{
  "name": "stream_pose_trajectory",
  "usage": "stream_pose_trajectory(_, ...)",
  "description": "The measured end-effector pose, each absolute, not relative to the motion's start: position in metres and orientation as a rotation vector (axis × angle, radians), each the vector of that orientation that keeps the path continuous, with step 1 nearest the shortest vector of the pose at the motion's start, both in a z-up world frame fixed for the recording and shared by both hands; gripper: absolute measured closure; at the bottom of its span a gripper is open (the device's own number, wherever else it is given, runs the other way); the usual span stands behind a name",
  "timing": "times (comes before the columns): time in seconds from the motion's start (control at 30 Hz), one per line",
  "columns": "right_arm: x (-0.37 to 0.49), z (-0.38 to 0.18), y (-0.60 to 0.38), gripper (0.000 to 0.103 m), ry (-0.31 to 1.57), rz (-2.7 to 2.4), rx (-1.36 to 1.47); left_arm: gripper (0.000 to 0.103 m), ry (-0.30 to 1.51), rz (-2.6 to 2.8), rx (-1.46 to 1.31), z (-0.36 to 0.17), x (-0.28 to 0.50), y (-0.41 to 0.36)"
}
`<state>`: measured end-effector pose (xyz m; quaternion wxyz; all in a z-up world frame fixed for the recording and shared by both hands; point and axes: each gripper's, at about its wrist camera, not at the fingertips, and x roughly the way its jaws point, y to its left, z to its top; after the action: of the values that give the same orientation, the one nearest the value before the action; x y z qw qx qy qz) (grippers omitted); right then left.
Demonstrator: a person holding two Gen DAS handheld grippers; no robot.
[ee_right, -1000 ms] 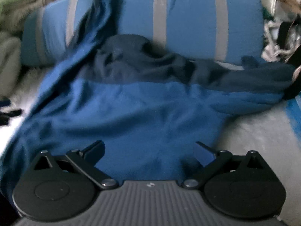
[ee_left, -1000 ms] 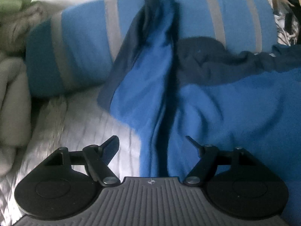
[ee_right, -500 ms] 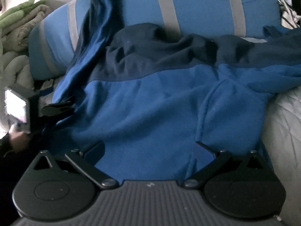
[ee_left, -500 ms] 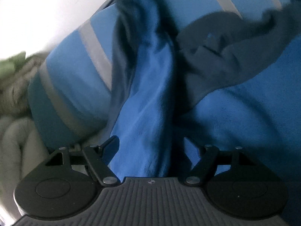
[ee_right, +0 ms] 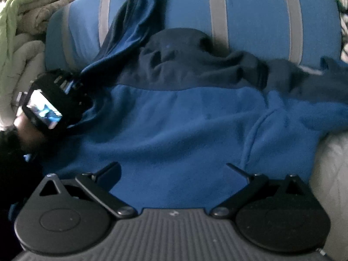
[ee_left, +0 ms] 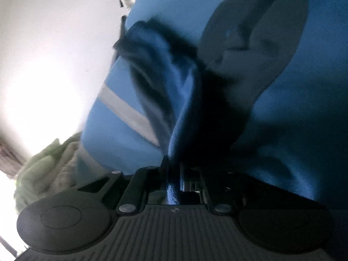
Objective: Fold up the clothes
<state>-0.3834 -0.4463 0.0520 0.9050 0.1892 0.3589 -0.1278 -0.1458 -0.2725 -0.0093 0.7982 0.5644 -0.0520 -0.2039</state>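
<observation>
Blue fleece jacket point(ee_right: 184, 130), sleeve point(ee_left: 174, 117) pinched in left tongs point(ee_left: 174, 171), right tongs point(ee_right: 174, 169) spread

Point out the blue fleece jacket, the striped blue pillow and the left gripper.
blue fleece jacket point(ee_right: 184, 134): right wrist view, middle of its back panel.
striped blue pillow point(ee_right: 250, 15): right wrist view, blue face between two grey stripes.
left gripper point(ee_left: 174, 174): left wrist view, jaws pinching the jacket's sleeve.

text: none legible | labels: none | phone screen point(ee_right: 44, 108): lit, content unreadable
</observation>
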Motion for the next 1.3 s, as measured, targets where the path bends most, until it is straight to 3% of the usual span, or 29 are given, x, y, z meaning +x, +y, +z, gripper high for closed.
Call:
stream_pose_trajectory(0.47, -0.390, 0.055, -0.460, 0.000, 0.722, -0.325, 0.453, 0.095, 0.008, -0.486, 1.280, 0.021, -0.135, -0.148)
stream_pose_trajectory(0.67, -0.390, 0.056, -0.456, 0.000, 0.714, -0.317, 0.440, 0.092, 0.057, -0.523, 1.283, 0.022, -0.129, -0.148)
stream_pose_trajectory(0.73, -0.391, 0.056, -0.457, 0.000, 0.712, -0.319, 0.442, 0.085, 0.049, -0.524, 1.303, 0.022, -0.132, -0.152)
stream_pose_trajectory(0.77, -0.392, 0.057, -0.458, 0.000, 0.711, -0.320, 0.443, 0.076, 0.045, -0.521, 1.313, 0.023, -0.134, -0.155)
stream_pose_trajectory(0.83, -0.394, 0.057, -0.459, 0.000, 0.711, -0.321, 0.452, 0.041, 0.025, -0.515, 1.307, 0.026, -0.141, -0.156)
stream_pose_trajectory(0.9, -0.395, 0.056, -0.460, 0.000, 0.716, -0.321, 0.462, 0.030, 0.002, -0.530, 1.276, 0.035, -0.150, -0.159)
stream_pose_trajectory(1.3, -0.394, 0.051, -0.460, 0.000, 0.756, -0.255, 0.536, 0.027, 0.006, -0.677, 1.198, 0.033, -0.163, -0.249)
